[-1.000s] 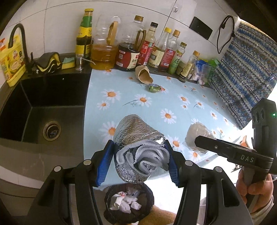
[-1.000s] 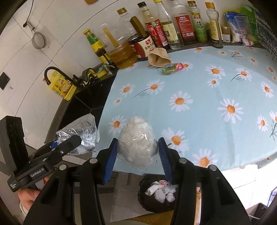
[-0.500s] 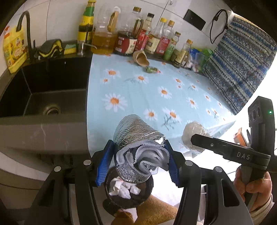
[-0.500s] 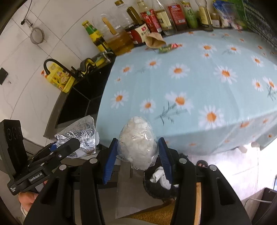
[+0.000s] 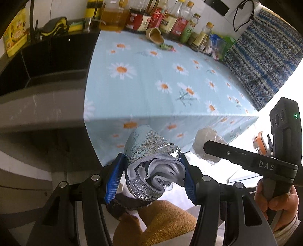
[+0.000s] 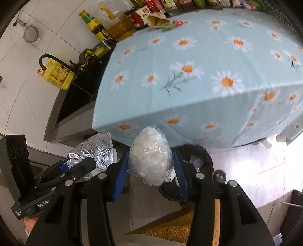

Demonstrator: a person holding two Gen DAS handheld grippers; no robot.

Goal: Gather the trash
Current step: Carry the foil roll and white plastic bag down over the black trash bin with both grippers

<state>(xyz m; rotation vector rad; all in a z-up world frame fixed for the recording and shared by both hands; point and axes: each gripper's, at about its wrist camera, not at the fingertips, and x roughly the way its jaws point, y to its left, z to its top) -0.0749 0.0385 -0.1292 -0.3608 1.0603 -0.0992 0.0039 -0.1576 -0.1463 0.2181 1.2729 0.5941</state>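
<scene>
The rolled silver foil wrapper (image 5: 151, 166), grey padding curled inside it, is clamped between the blue pads of the left gripper (image 5: 152, 177); its long axis runs forward along the fingers, away from the camera. The clear plastic bag (image 6: 150, 158) of white crumpled scraps is pinched the same way in the right gripper (image 6: 149, 170), standing on end between the pads. Both loads hang off the near edge of the counter, and what the coming move turns on is the black trash bin (image 6: 200, 157) on the floor: in the right wrist view its rim shows just behind and to the right of the bag, so the bag looks close to being over the opening; in the left wrist view only a dark piece of the bin (image 5: 121, 206) shows beneath the foil roll, most of it hidden. The right hand (image 5: 274, 200) seems the nearer to the bin, though not by much. Beyond lies the daisy tablecloth (image 5: 151, 79), and at its far edge a tipped paper cup (image 5: 154, 35) and a green candy wrapper (image 5: 166, 46) are still to be collected, in front of a row of sauce and oil bottles (image 5: 161, 17) whose labels are too blurred to read. "DAS" is legible on the right gripper's body, "GenRobot" on the left's.
</scene>
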